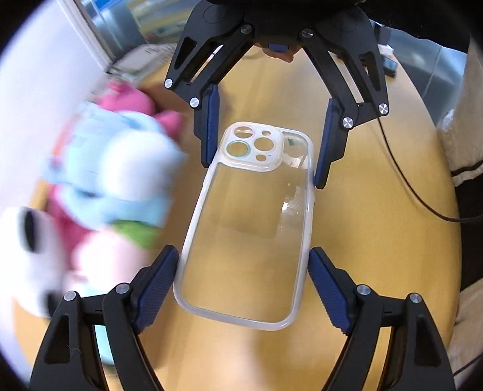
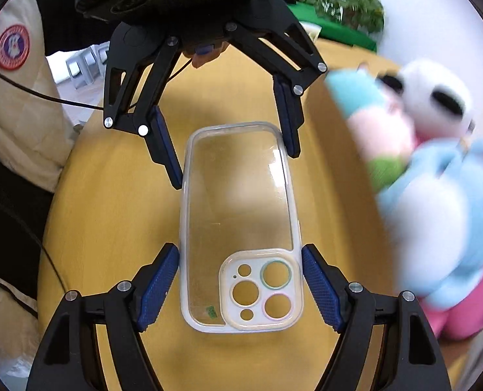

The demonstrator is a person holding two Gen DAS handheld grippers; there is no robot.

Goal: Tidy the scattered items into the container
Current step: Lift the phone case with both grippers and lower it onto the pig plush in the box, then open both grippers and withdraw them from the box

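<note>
Wooden desk [image 1: 371,215] filling both views, bare and yellow under the grippers. Heap of blurred plush toys [image 1: 111,176] off to one side of it: light blue, pink, white with black patches, a bit of green. Cream padded jacket sleeve [image 2: 16,104] with a round red patch at the desk's edge, black cable trailing past. Clear phone case [image 1: 251,228] held between the two grippers, which face each other, camera cut-out end toward the right one. Left gripper [image 1: 241,290] pinching the plain end by its long edges, blue pads against both sides. Right gripper [image 2: 239,288] pinching the camera end the same way, pads pressed to both rims. Small green sticker inside the case near the cut-outs.
</note>
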